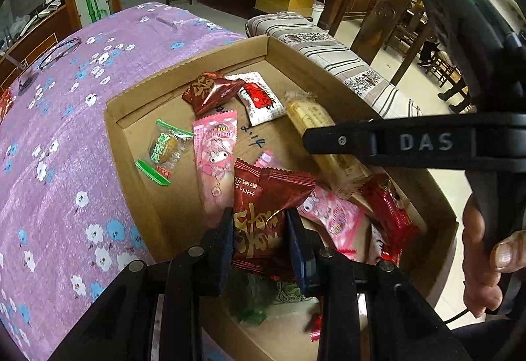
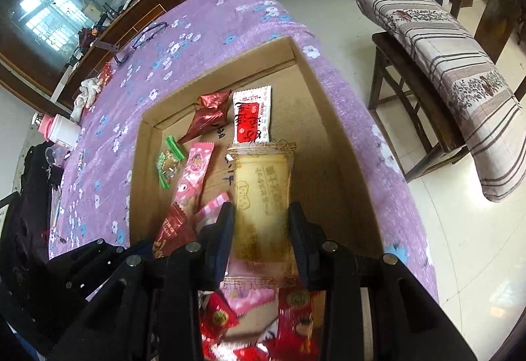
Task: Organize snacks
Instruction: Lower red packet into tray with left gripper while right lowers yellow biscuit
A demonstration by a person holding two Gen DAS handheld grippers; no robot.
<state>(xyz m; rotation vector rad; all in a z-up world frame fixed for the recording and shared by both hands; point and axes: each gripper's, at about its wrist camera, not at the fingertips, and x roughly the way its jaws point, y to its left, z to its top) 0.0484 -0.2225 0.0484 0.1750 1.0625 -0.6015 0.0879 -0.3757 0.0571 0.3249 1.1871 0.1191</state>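
Two tools work over one broad counter draped in a purple cloth printed with white and blue blossoms. On it rests a shallow brown cardboard box with low walls, lying open at the centre of both wrist views and holding the snacks. At the cloth's eleven o'clock edge in the left wrist view lies a pair of thin-framed spectacles. Beyond the box, toward two o'clock in the right wrist view, stands a dark wooden chair carrying a striped beige cushion. The left tool is narrowed onto a dark red foil snack packet with gold lettering, its pads pressing the packet's sides at six o'clock in its own view. The right tool is likewise closed partway on a long pale yellow biscuit bar in clear wrap, gripped near its lower end above the box floor. Loose in the box lie a pink cartoon-printed sachet near the middle, a white and red square packet toward twelve o'clock, and a small green-ended clear candy wrapper toward nine o'clock.
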